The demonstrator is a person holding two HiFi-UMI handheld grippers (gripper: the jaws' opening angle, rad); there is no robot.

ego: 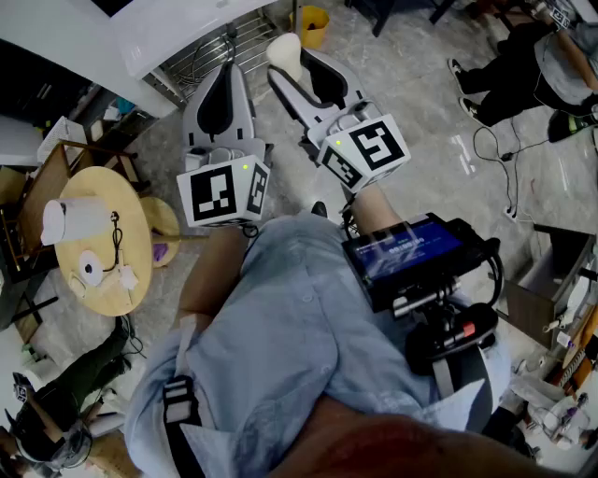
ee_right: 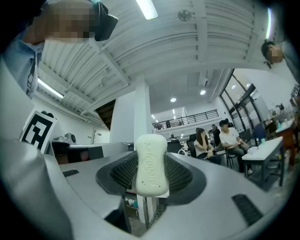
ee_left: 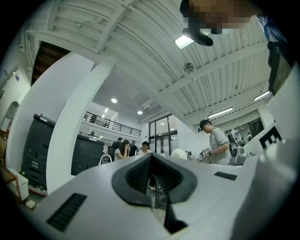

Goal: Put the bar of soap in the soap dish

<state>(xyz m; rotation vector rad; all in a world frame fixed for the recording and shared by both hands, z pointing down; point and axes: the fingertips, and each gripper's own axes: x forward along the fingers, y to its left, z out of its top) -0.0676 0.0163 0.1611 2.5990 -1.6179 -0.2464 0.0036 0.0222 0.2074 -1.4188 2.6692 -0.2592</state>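
Observation:
A cream bar of soap [ee_right: 151,165] stands upright between the black pads of my right gripper [ee_right: 151,176], which is shut on it. In the head view the soap [ego: 285,51] sticks out past the tip of the right gripper [ego: 301,77], held level in front of the person's body. My left gripper [ego: 222,89] is held beside it on the left. In the left gripper view its jaws [ee_left: 152,165] meet at the tip with nothing between them. I cannot pick out a soap dish in any view.
A round wooden table [ego: 131,233] at the left carries a white roll [ego: 75,219], a small white round object [ego: 91,269] and a cable. A wire rack [ego: 220,47] and a yellow bucket [ego: 313,23] lie ahead. A person [ego: 523,65] sits at the upper right.

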